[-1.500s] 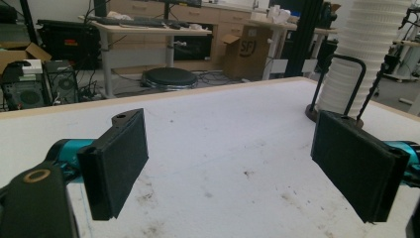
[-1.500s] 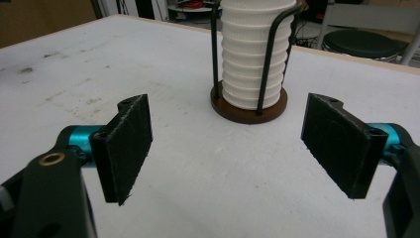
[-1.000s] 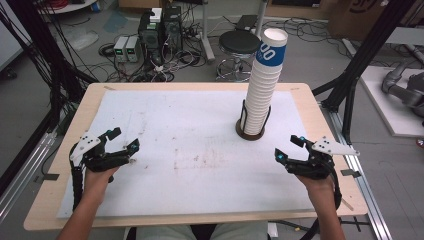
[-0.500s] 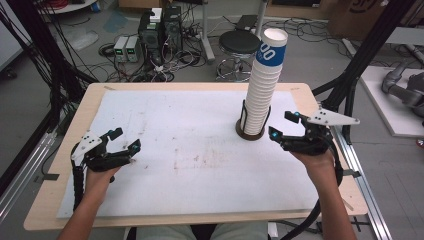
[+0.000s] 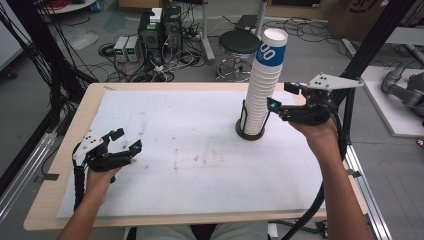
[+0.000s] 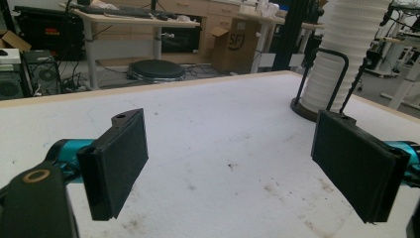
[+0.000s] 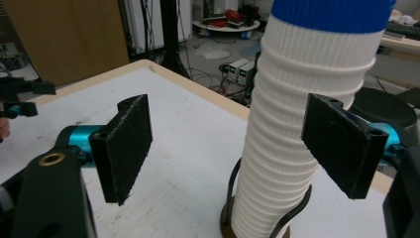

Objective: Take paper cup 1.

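A tall stack of white ribbed paper cups (image 5: 264, 80), its top cup banded blue, stands in a black wire holder (image 5: 250, 132) at the right of the table. My right gripper (image 5: 281, 96) hovers open just right of the stack, about mid-height, touching nothing. In the right gripper view the stack (image 7: 302, 124) rises just beyond the right gripper (image 7: 233, 144), partly behind one of its pads (image 7: 337, 144). Low over the table's near left, my left gripper (image 5: 128, 139) is open and empty. In the left gripper view, the left gripper (image 6: 228, 168) faces the stack (image 6: 346, 54) far off.
A stained white sheet (image 5: 190, 130) covers the wooden table. Behind the far edge stand a round stool (image 5: 240, 42) and computer boxes with cables (image 5: 160, 25) on the floor. Black frame posts (image 5: 370, 45) rise at the right side.
My right gripper has risen from the table's near right and moved away and leftward to the cup stack, jaws still open. The left gripper has stayed put.
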A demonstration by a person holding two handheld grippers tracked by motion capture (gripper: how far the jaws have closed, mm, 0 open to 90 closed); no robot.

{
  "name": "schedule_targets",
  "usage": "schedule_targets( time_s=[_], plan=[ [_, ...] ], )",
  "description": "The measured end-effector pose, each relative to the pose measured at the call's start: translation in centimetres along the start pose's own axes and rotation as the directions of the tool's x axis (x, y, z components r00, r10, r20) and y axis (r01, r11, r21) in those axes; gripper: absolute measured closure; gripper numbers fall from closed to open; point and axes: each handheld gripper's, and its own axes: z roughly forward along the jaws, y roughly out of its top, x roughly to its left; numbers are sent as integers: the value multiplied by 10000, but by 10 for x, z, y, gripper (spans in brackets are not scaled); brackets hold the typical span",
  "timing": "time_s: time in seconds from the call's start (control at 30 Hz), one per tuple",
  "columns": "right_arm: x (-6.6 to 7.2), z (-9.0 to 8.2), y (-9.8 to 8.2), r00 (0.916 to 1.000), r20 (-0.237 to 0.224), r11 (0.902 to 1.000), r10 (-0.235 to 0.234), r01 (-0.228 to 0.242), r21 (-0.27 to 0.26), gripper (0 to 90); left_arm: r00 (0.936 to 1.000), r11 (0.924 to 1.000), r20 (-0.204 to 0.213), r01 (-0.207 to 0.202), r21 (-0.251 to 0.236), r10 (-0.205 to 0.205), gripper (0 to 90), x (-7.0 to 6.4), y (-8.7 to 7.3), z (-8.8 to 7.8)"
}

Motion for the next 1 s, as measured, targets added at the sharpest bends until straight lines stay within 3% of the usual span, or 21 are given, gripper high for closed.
schedule_targets(
  time_s=[0.37, 0.6, 1.0],
  plan=[
    [-19, 10, 36, 9993, 226, 9995, 300, -301, 38, 203, 9999, 9999, 63, 106, 75, -107, 144, 1, -1, 1],
    [-33, 18, 64, 9968, 613, 9984, 512, -525, 192, 202, 9999, 9999, 74, 150, 64, -151, 144, 1, -1, 2],
    [-47, 34, 96, 9927, 1108, 9977, 484, -535, 427, 202, 9998, 9998, 49, 172, -41, -172, 144, 2, -2, 2]
  ],
)
